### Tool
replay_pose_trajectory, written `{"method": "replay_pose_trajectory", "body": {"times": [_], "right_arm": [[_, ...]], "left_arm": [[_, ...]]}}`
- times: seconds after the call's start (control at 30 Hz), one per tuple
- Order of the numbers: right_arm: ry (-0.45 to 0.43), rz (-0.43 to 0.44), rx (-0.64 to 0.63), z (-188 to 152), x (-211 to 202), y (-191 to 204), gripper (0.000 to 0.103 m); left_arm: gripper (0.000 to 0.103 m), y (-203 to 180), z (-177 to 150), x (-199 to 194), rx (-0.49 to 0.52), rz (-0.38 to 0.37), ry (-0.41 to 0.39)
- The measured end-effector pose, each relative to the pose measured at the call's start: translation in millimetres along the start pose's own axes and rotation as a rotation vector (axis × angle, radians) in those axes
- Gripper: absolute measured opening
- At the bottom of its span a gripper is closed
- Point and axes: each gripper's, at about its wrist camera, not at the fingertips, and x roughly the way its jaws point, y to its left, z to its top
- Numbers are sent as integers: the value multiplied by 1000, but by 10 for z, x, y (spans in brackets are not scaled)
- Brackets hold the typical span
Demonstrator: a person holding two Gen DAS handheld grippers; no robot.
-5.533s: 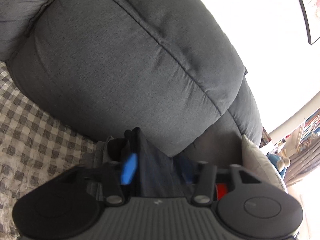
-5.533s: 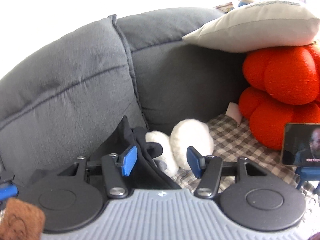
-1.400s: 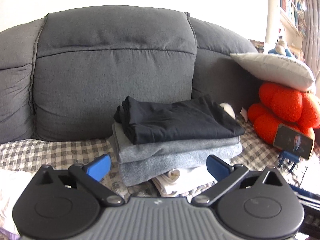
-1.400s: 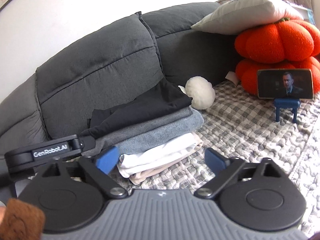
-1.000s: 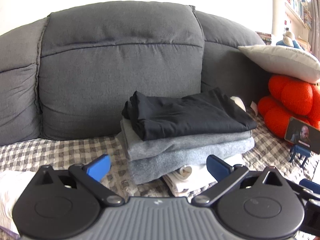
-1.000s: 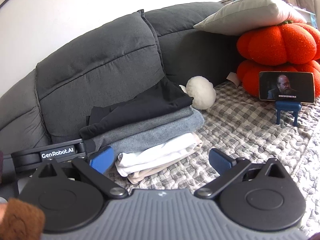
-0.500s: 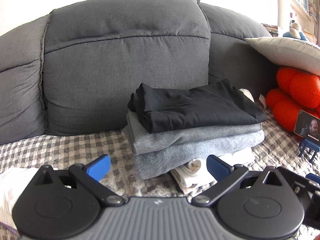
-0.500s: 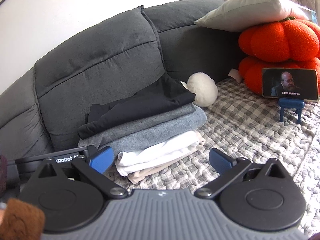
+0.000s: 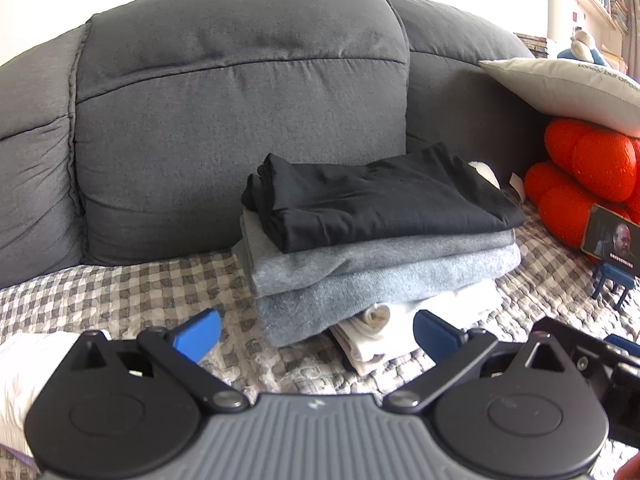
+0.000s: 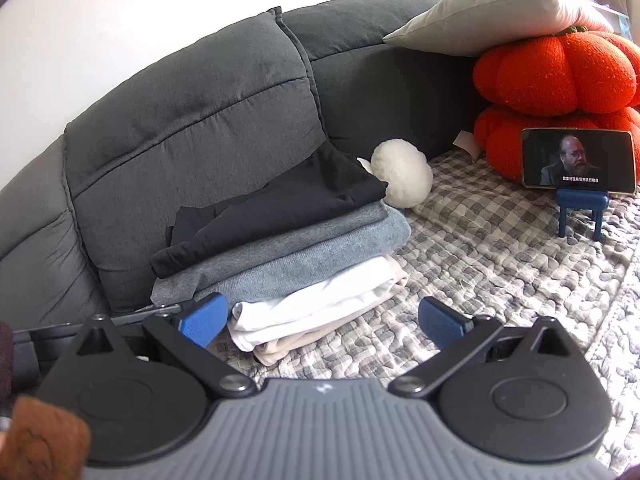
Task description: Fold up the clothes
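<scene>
A stack of folded clothes sits on the checkered sofa cover [image 9: 152,284]. On top lies a black garment [image 9: 372,204] [image 10: 276,204], under it a folded grey sweater [image 9: 360,276] [image 10: 304,256], and at the bottom white and cream pieces [image 9: 376,328] [image 10: 320,312]. My left gripper [image 9: 316,334] is open, just in front of the stack's lower left corner, holding nothing. From the stack's right front, my right gripper [image 10: 324,320] is open and empty too, and part of the left gripper shows at that view's left edge.
Dark grey sofa back cushions [image 9: 240,112] rise behind the stack. A white fluffy ball [image 10: 402,176] lies to its right. Further right are orange pumpkin cushions [image 10: 556,76], a grey pillow [image 10: 504,8] on them, and a phone [image 10: 578,160] on a small blue stand. White fabric [image 9: 24,384] lies at lower left.
Both grippers let go of the black garment, which now lies on the stack, and drew back from it. Over the last second the left view drifted slightly; both stay open.
</scene>
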Motion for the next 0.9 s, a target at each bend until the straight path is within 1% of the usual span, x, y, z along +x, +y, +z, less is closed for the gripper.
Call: {"method": "replay_pose_trajectory", "body": {"times": [0.9], "right_arm": [[11,-7,-23,-11,34,36,103]], "left_arm": [[102,-3,2,22,3,3,16]]}}
